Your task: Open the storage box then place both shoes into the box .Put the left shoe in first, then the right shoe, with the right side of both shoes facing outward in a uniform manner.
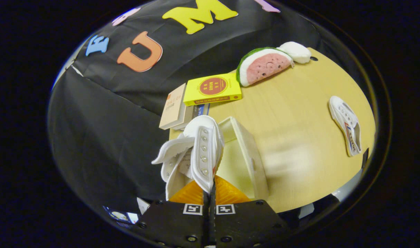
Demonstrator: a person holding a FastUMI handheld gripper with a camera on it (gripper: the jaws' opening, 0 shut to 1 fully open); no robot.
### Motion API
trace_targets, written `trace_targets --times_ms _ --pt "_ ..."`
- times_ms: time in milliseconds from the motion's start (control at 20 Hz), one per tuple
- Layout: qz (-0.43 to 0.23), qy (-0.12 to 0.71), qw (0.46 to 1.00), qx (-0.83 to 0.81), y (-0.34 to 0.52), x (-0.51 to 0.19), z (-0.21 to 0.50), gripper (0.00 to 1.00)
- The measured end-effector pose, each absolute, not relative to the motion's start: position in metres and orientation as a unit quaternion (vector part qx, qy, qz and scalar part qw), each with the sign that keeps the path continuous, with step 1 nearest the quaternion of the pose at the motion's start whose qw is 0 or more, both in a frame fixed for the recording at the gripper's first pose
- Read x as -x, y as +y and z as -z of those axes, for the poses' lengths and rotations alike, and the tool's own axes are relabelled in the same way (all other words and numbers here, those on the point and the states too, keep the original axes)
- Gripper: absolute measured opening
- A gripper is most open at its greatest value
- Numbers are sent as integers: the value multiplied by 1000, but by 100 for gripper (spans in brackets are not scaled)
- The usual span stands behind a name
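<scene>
The gripper point(210, 193) has its two fingers pressed together on the side of a white shoe point(199, 151), pinching the fabric edge by the row of eyelets so the shoe hangs from them, toe end pointing away. Its tongue flops out to one side.

Just behind the held shoe, and partly hidden by it, stands the storage box point(246, 162), a pale cream box with its lid lifted up on edge. It sits near the table's point(299, 137) close edge, by the corner next to the dark cloth wall. Whether the shoe touches the box cannot be told.

Farther out, beyond the box, a stack of books point(177, 112) lies at the table's edge against the cloth, with a yellow book point(213, 89) on top, bearing a red round mark.

The second shoe point(346, 124) lies well apart from the box on the opposite side of the table, on its side, close to that edge.

At the far end of the table rests a plush watermelon slice point(263, 65), touching a white plush piece point(294, 51) just behind it.
</scene>
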State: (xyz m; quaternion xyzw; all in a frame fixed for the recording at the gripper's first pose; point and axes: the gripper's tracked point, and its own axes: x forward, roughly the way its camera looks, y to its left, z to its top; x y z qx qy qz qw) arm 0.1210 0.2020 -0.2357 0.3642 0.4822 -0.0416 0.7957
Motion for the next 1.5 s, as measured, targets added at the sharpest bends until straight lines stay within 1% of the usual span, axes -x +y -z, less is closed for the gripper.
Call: trace_targets --times_ms 200,350,550,800,1100,1250,1300,1350,1500 --pt "42 495 792 -355 234 -127 258 0" --pt "51 500 801 -325 241 -127 280 0" --pt "51 511 800 -310 257 -126 304 0" --pt "61 494 825 -267 256 -139 314 0" --pt "84 505 805 -301 262 -139 331 0" --pt "73 539 776 -319 279 -131 343 0" --pt "72 544 772 -319 280 -131 346 11" --pt "70 545 774 -313 280 -131 345 16" --pt "46 539 796 -270 281 -133 338 58"
